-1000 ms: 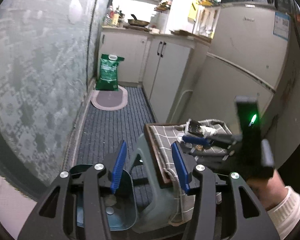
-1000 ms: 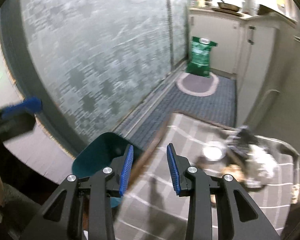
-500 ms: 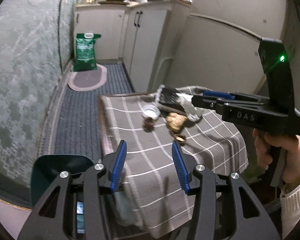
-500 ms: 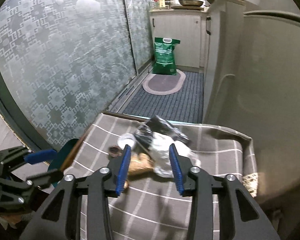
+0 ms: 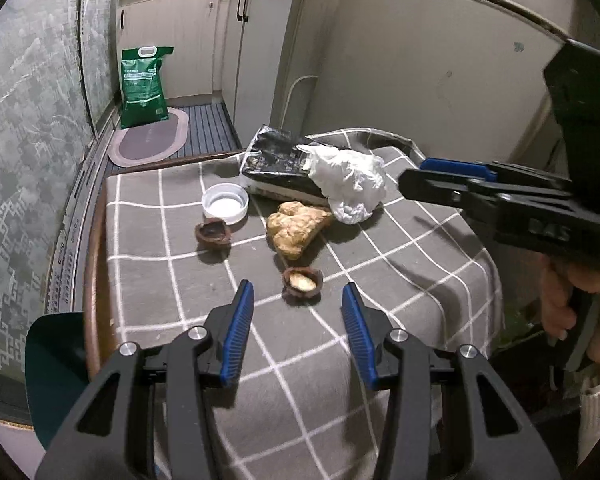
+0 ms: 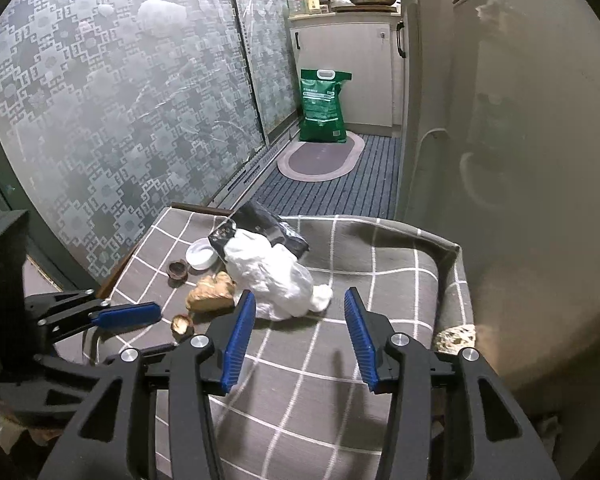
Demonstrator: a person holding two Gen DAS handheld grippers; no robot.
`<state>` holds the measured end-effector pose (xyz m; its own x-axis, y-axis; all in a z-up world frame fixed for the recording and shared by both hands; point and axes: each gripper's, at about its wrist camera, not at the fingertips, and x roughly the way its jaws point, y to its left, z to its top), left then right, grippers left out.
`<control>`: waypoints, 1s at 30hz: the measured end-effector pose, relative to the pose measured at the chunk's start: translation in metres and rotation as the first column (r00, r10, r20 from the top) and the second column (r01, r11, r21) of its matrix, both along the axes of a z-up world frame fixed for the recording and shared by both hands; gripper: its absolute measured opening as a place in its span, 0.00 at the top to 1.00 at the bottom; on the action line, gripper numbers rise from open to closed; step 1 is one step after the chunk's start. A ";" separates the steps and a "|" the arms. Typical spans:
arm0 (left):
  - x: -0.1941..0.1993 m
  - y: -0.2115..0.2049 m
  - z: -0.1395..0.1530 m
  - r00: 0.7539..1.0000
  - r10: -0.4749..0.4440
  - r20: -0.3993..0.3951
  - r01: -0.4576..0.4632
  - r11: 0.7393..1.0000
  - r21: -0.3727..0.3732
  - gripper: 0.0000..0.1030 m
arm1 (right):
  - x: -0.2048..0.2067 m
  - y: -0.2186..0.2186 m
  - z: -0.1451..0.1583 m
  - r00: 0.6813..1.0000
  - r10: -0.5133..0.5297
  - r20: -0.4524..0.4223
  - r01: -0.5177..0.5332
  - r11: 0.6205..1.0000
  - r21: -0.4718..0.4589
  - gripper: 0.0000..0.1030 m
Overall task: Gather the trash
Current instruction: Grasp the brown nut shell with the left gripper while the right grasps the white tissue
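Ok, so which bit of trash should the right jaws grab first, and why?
Probably ease the right gripper forward onto the crumpled white plastic bag. Its jaws have just been opening, nothing sits between them, and the bag lies straight ahead on the checked tablecloth.

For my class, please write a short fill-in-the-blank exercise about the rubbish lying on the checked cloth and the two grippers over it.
1. The crumpled white plastic bag lies partly on a ____ foil packet.
2. The round white lid lies with its hollow side facing ____.
3. Both the left gripper and the right gripper hold ____.
4. The sack standing on the floor is ____.

Missing words: black; up; nothing; green
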<state>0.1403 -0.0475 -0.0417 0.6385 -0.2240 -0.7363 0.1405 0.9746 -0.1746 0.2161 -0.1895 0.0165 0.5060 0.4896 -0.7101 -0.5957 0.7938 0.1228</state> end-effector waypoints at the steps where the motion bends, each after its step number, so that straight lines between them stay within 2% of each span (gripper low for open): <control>1: 0.002 -0.001 0.000 1.000 -0.001 0.004 0.001 1.000 0.006 0.56 | 0.001 -0.001 -0.001 1.000 0.002 -0.001 -0.002 1.000 0.002 0.55; 2: 0.004 -0.003 -0.001 1.000 0.000 0.007 0.000 1.000 0.011 0.58 | 0.001 -0.002 -0.002 1.000 0.005 -0.003 -0.005 1.000 0.005 0.55; 6: 0.008 -0.004 -0.001 1.000 0.013 0.008 -0.014 1.000 0.022 0.77 | 0.003 -0.003 -0.005 1.000 0.011 -0.012 -0.011 1.000 0.005 0.55; 14: 0.010 0.000 0.001 1.000 0.016 0.003 -0.016 1.000 0.007 0.78 | 0.008 0.000 -0.006 1.000 0.006 -0.014 -0.005 1.000 0.028 0.55; 22: 0.000 0.013 0.007 1.000 0.026 0.012 -0.025 1.000 -0.009 0.78 | 0.015 0.016 -0.014 1.000 0.004 -0.026 -0.004 1.000 0.011 0.55; 25: -0.004 0.023 0.007 0.999 0.036 0.011 -0.036 0.999 -0.013 0.78 | 0.017 0.022 -0.017 0.999 0.014 -0.038 -0.013 1.000 0.014 0.62; 27: -0.005 0.031 0.008 0.999 0.048 0.012 -0.047 0.999 -0.018 0.78 | 0.016 0.027 -0.017 0.999 0.019 -0.034 -0.019 1.000 -0.002 0.75; 28: -0.006 0.034 0.009 0.998 0.054 0.012 -0.054 0.998 -0.021 0.78 | 0.015 0.030 -0.016 0.999 0.021 -0.030 -0.021 1.000 -0.012 0.78; 29: -0.007 0.038 0.010 0.998 0.060 0.014 -0.059 0.998 -0.026 0.78 | 0.014 0.031 -0.016 0.999 0.021 -0.030 -0.022 1.000 -0.019 0.86; 30: -0.009 0.041 0.011 0.998 0.064 0.016 -0.064 0.998 -0.030 0.78 | 0.013 0.032 -0.014 0.999 0.022 -0.028 -0.023 0.999 -0.023 0.89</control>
